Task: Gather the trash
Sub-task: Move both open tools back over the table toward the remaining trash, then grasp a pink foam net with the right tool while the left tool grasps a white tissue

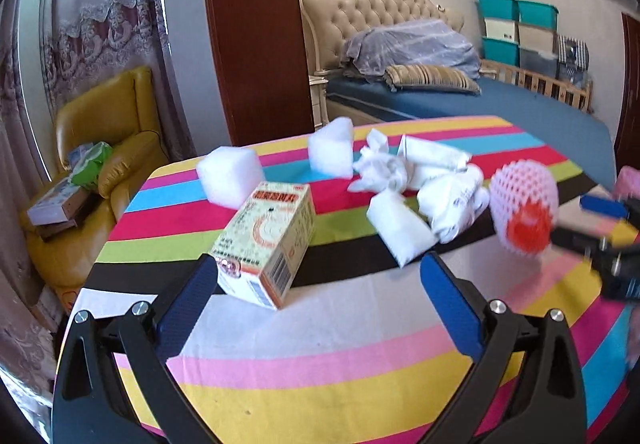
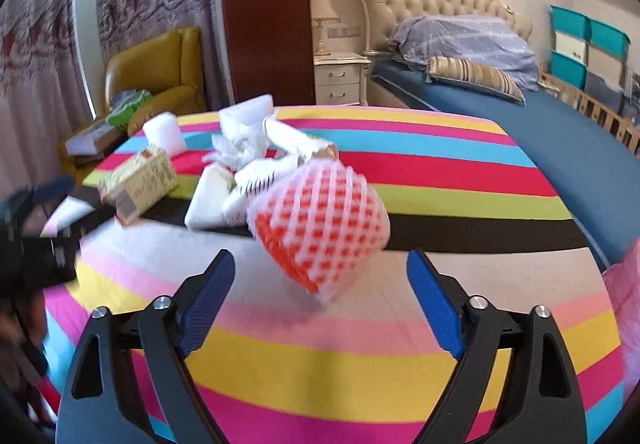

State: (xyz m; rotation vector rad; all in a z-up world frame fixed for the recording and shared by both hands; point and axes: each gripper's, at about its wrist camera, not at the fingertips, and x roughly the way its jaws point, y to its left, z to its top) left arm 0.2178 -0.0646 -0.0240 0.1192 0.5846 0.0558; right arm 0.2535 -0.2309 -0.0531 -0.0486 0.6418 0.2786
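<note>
A striped cloth covers the table [image 1: 340, 328]. A small printed carton [image 1: 266, 244] lies just ahead of my open left gripper [image 1: 316, 280], nearest its left finger. Two white foam blocks [image 1: 230, 179], crumpled white paper [image 1: 384, 167] and white packets [image 1: 400, 230] lie behind it. A red and white foam fruit net [image 2: 320, 228] sits just ahead of my open right gripper [image 2: 320, 276], between the fingertips' line; it also shows in the left wrist view [image 1: 524, 209]. The right gripper [image 1: 600, 228] shows there too, and the left gripper [image 2: 48, 211] in the right wrist view.
A yellow armchair [image 1: 108, 147] with boxes stands left of the table. A blue bed [image 2: 540, 123] with pillows lies behind it, with a nightstand [image 2: 342, 77] and stacked teal bins [image 1: 516, 31]. Something pink [image 2: 626, 292] sits at the table's right edge.
</note>
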